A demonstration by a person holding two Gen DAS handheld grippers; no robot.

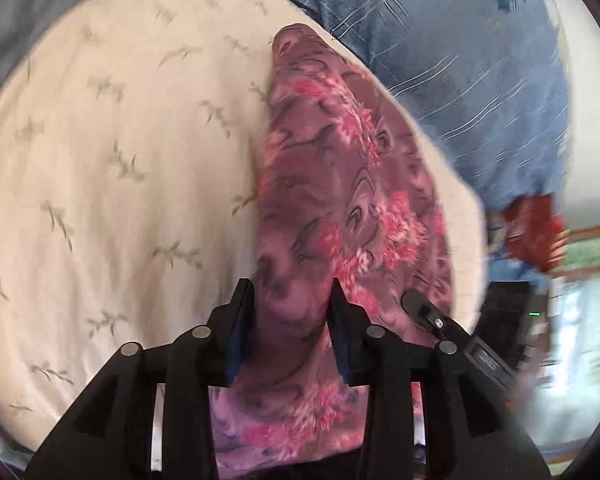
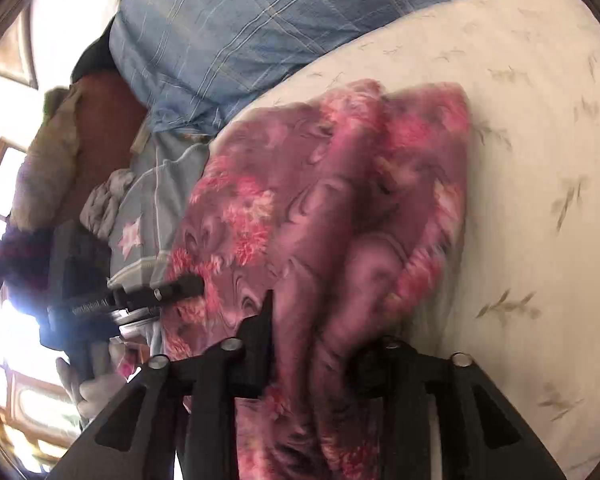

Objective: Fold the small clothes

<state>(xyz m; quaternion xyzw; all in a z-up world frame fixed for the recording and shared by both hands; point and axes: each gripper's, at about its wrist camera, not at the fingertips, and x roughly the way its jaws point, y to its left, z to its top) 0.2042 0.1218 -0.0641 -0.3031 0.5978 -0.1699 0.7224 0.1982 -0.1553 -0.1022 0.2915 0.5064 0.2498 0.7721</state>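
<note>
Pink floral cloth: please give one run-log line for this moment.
left gripper: grips pink floral cloth | right gripper: grips it | bed sheet beneath

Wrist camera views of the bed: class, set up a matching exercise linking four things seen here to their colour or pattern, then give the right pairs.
Things:
1. garment
2. bedsheet
3. pillow
4. left gripper

Descriptions:
A. blue with pale check lines
B. black
C. purple with pink flowers
D. cream with small leaf sprigs

Pairs: 1-C, 2-D, 3-A, 4-B
</note>
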